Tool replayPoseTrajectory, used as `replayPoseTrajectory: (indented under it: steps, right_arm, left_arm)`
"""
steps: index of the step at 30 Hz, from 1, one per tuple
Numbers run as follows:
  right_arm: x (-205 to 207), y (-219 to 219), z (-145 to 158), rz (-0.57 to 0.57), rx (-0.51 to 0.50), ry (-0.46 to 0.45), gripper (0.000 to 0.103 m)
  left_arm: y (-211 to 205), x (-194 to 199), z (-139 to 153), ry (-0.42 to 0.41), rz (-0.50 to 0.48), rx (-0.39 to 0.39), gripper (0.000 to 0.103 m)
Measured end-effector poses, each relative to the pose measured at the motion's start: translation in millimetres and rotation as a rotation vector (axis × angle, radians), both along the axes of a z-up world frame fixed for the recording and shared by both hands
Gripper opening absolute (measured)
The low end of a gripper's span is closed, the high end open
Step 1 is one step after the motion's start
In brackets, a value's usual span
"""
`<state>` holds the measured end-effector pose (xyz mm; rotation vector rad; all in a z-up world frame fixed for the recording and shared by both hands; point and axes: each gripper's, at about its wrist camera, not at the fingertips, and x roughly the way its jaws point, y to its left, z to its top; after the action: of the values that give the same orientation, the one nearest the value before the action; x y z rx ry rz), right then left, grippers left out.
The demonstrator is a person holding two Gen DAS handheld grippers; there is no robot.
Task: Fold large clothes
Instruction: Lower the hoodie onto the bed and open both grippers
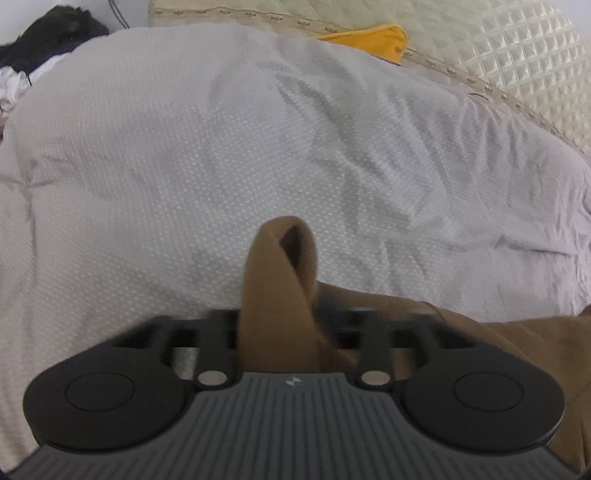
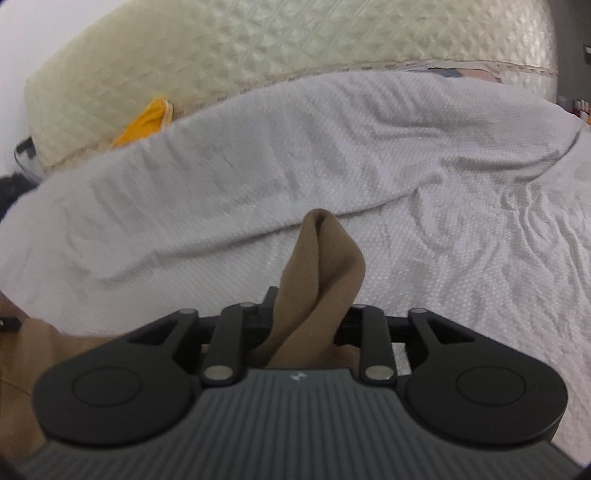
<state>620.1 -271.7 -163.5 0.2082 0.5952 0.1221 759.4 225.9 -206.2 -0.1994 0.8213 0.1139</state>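
A brown garment (image 1: 277, 266) lies on a white textured bedspread (image 1: 184, 166). One pinched-up fold of it stands upright between the jaws of my left gripper (image 1: 280, 317). These jaws stand wide apart, blurred, with gaps beside the cloth. The rest of the garment spreads off to the lower right. In the right wrist view another upright fold of the brown garment (image 2: 321, 251) rises between the jaws of my right gripper (image 2: 310, 306). They stand narrowly apart, and the cloth fills the gap loosely. More brown cloth shows at the lower left edge.
A cream quilted mattress or headboard (image 1: 517, 55) (image 2: 221, 48) borders the far side of the bedspread (image 2: 443, 221). A yellow cloth (image 1: 373, 40) (image 2: 147, 122) is tucked against it. Dark clothes (image 1: 55, 33) are heaped at the far left.
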Motion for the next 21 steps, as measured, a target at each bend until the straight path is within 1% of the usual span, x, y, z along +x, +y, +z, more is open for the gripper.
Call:
replayPoseTrajectory:
  steps: [1, 2, 3, 4, 8, 14, 18, 21]
  right_arm:
    - [-6, 0, 6, -0.005, 0.017, 0.001, 0.041]
    - [-7, -1, 9, -0.006, 0.030, 0.001, 0.055]
    - [-13, -1, 15, -0.006, 0.042, -0.007, 0.065]
    - [-23, 0, 22, -0.008, 0.049, -0.022, 0.067]
    - [-71, 3, 49, -0.001, 0.063, -0.051, 0.067]
    - [-164, 2, 84, 0.030, 0.086, -0.106, 0.067]
    - [-232, 2, 103, 0.050, 0.075, -0.145, 0.067]
    - [-283, -2, 110, 0.064, 0.111, -0.160, 0.067]
  left_arm:
    - [-3, -6, 8, -0.014, -0.001, 0.007, 0.080]
    - [-6, -18, 19, -0.036, -0.008, 0.012, 0.080]
    - [-10, -29, 28, -0.056, -0.020, 0.015, 0.080]
    - [-12, -37, 36, -0.066, -0.025, 0.011, 0.080]
    - [-27, -81, 70, -0.106, -0.040, -0.012, 0.080]
    - [-63, -179, 121, -0.175, -0.082, -0.016, 0.080]
    - [-89, -251, 143, -0.209, -0.123, -0.013, 0.080]
    - [-107, -305, 154, -0.225, -0.150, -0.031, 0.080]
